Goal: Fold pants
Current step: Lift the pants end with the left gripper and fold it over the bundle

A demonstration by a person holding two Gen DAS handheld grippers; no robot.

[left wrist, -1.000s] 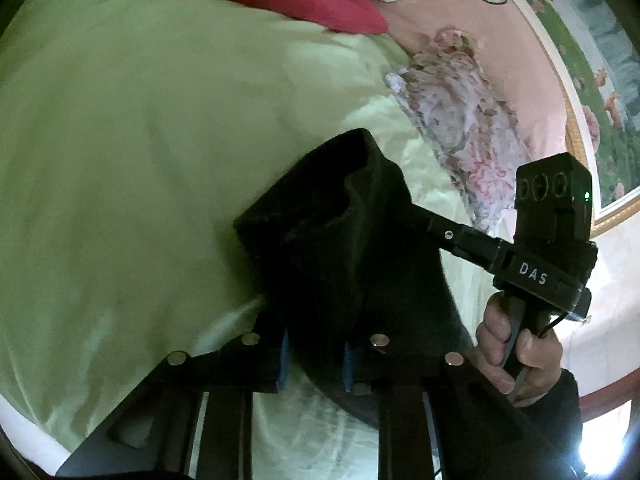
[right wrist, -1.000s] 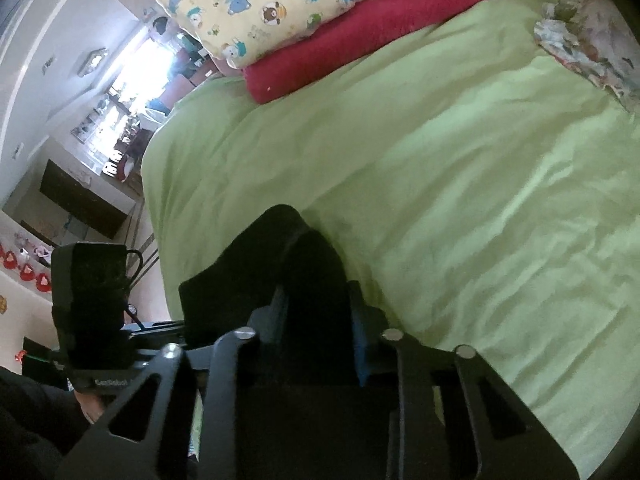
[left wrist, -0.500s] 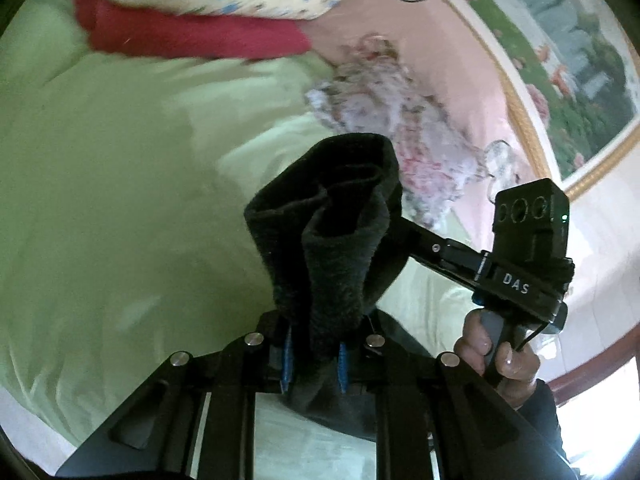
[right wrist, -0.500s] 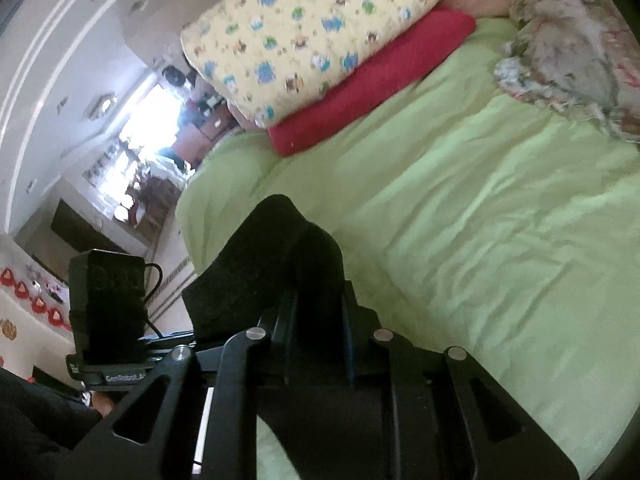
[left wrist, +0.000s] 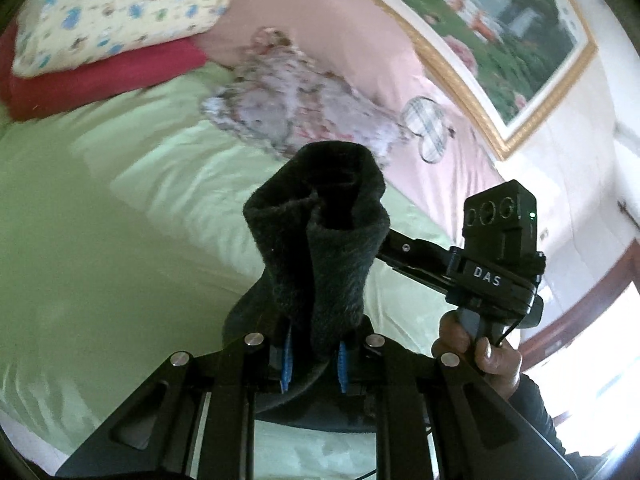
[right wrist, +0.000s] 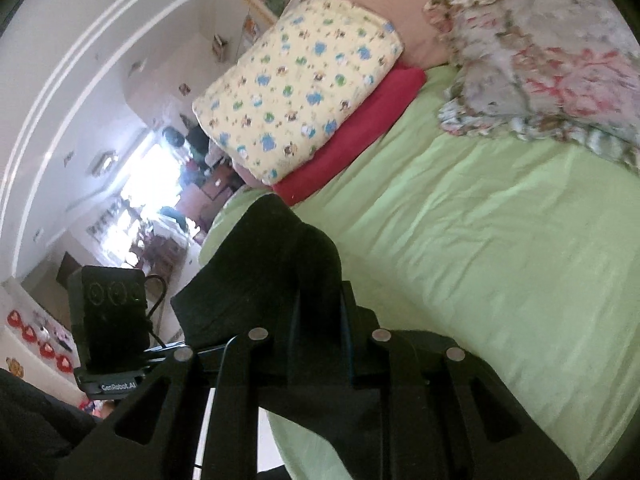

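Note:
The black fleece pants [left wrist: 320,240] are bunched and held up above the green bed sheet [left wrist: 100,220]. My left gripper [left wrist: 313,354] is shut on a thick fold of them. My right gripper [right wrist: 320,320] is shut on another part of the same pants [right wrist: 264,264], close beside the left one. In the left wrist view the right gripper's body and the hand on it [left wrist: 496,276] show at the right. In the right wrist view the left gripper's body [right wrist: 112,312] shows at the lower left. The lower part of the pants is hidden behind the grippers.
A yellow patterned pillow [right wrist: 296,88] lies on a red folded blanket [right wrist: 360,132] at the head of the bed. A floral pillow [right wrist: 552,72] lies beside them against the pink headboard [left wrist: 360,52]. A framed picture [left wrist: 500,20] hangs above.
Both grippers have risen and tilted up with the pants, so the pants now hang higher off the sheet and more of the pillows and wall shows.

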